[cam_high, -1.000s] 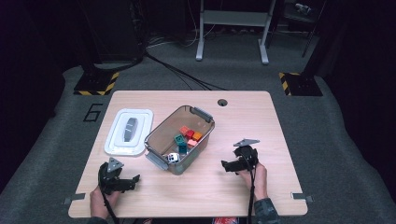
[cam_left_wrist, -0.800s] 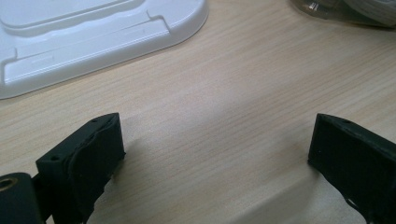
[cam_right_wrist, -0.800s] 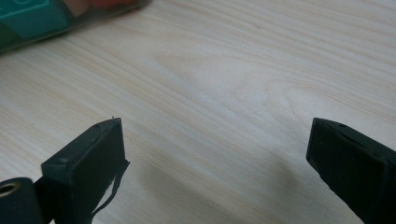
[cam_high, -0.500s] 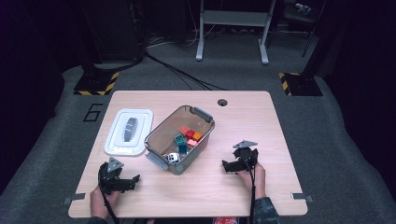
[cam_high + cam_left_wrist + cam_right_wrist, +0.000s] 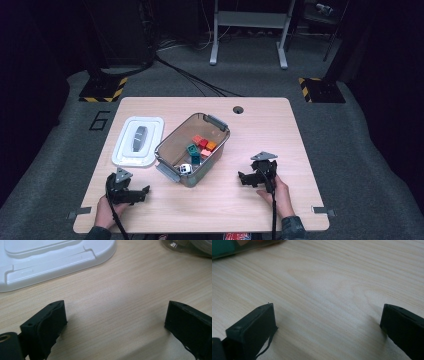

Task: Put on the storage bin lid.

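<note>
A clear grey plastic bin (image 5: pixel 176 153) stands aslant in the middle of the wooden table (image 5: pixel 260 125), holding several coloured cubes (image 5: pixel 202 145) and a white die-like cube (image 5: pixel 185 169). Its white lid (image 5: pixel 138 141) lies flat to the bin's left. My left gripper (image 5: pixel 142 192) rests low on the table near the front left, open, with bare wood between its jaws (image 5: pixel 115 315); the lid's edge (image 5: pixel 50 262) lies just ahead of it. At the front right, my right gripper (image 5: pixel 243 179) is open over bare wood (image 5: pixel 327 315), pointing toward the bin.
A round cable hole (image 5: pixel 238 109) sits near the table's far edge. Behind the table, on the dark floor, are a metal stand (image 5: pixel 248 35), cables, and yellow-black striped blocks (image 5: pixel 102 90). A "6" is marked on the floor at left (image 5: pixel 100 120).
</note>
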